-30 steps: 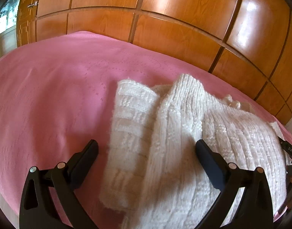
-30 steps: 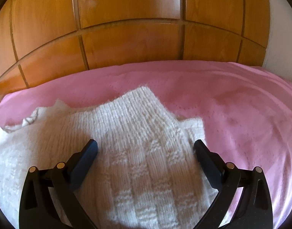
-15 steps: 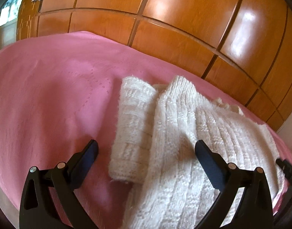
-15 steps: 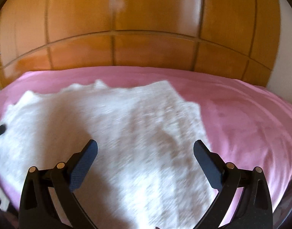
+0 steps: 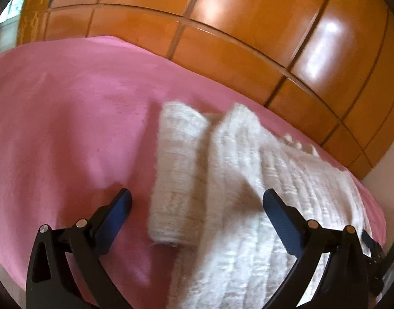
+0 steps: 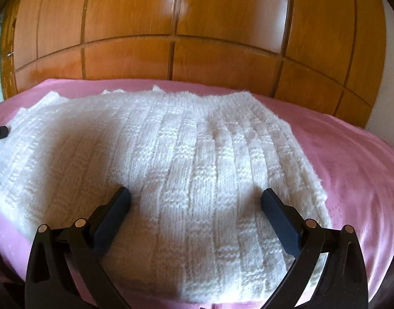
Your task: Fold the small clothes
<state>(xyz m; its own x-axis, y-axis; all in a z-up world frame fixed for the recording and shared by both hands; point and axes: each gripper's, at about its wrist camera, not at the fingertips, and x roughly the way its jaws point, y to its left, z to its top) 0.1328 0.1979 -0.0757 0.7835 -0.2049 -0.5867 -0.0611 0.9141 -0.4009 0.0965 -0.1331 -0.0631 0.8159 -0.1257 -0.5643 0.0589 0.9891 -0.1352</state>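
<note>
white knit sweater (image 6: 171, 159), chunky ribbed, folded

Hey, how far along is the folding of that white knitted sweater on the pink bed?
Partly done. The white knitted sweater lies on the pink bedspread with its sleeve already folded lengthwise alongside the body. Nothing is in hand: the left gripper and right gripper hover over it, jaws wide open and empty. The body is not yet folded in half, so that likely remains.
</note>
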